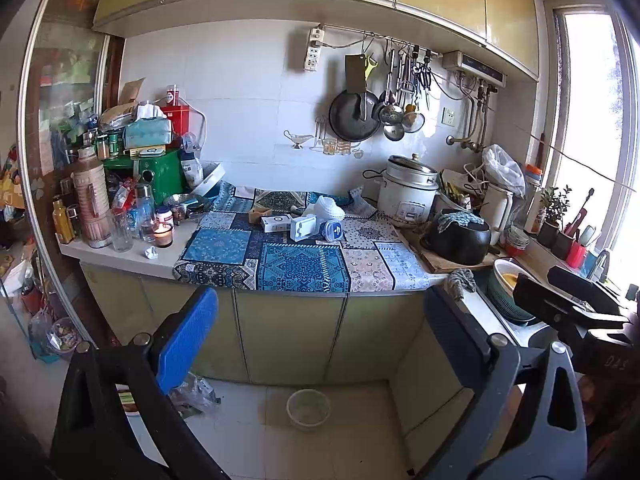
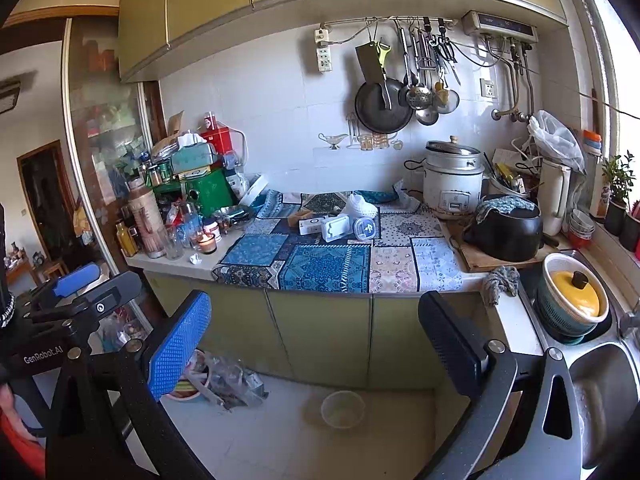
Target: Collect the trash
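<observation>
A crumpled white paper ball [image 1: 151, 253] [image 2: 195, 259] lies on the bare counter beside a lit candle [image 1: 163, 234] [image 2: 207, 243]. On the blue patterned cloth [image 1: 300, 264] [image 2: 324, 268] sit a white box [image 1: 276, 223] [image 2: 312, 225], a white package [image 1: 303, 229] [image 2: 336, 229], a small plastic tub [image 1: 334, 230] [image 2: 366, 228] and a white foam net [image 1: 328, 206] [image 2: 360, 205]. My left gripper [image 1: 320, 332] [image 2: 92, 286] and right gripper [image 2: 316, 340] [image 1: 560, 284] both hang open and empty in front of the lower cabinets, well short of the counter.
Bottles, jars and boxes crowd the counter's left end [image 1: 120, 184]. A rice cooker [image 2: 452, 178], a black pot [image 2: 506, 232] and a sink [image 2: 600, 392] with a yellow-lidded pot fill the right. On the floor lie a pale bowl [image 2: 343, 409] and a crumpled plastic bag [image 2: 232, 380].
</observation>
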